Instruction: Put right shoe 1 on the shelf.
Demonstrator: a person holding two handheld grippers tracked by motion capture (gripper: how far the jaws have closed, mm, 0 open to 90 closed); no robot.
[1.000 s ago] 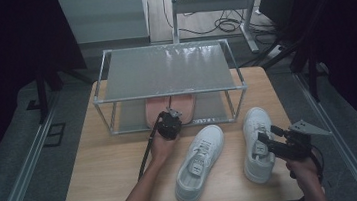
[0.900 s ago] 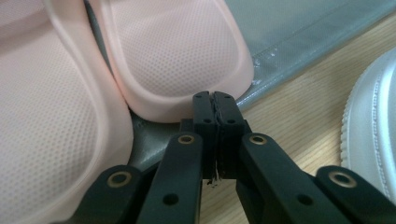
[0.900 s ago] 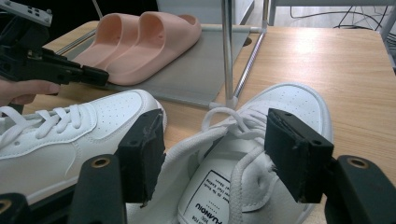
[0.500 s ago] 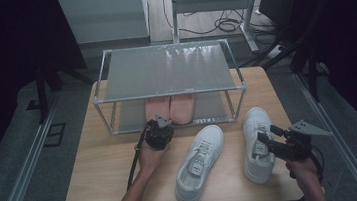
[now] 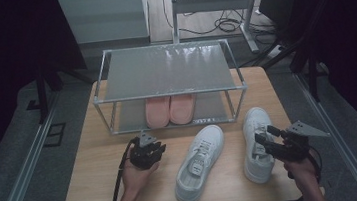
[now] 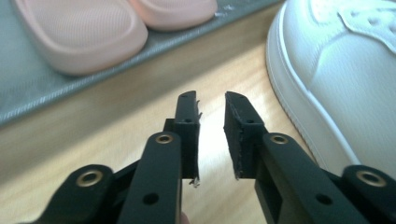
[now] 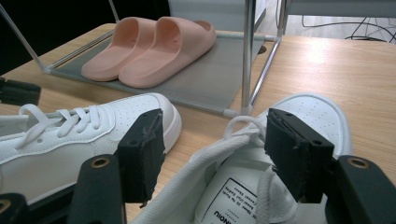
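Now we read the step as shelving shoes: pink slippers [image 5: 170,110] sit on the rack's [image 5: 168,71] lower shelf, two white sneakers on the worktop [image 5: 100,189]. Left tongs [image 5: 152,144], jaws just been opening, empty, hang near the left sneaker [image 5: 199,162]. Right tongs [image 5: 262,142] stand spread over the right sneaker's [image 5: 257,142] collar, not pinching. Next, we judge: close on it, lift.

Two white sneakers [image 5: 200,161] lie on the table [image 5: 95,189] between the left tongs [image 5: 147,151] and right tongs [image 5: 266,141].
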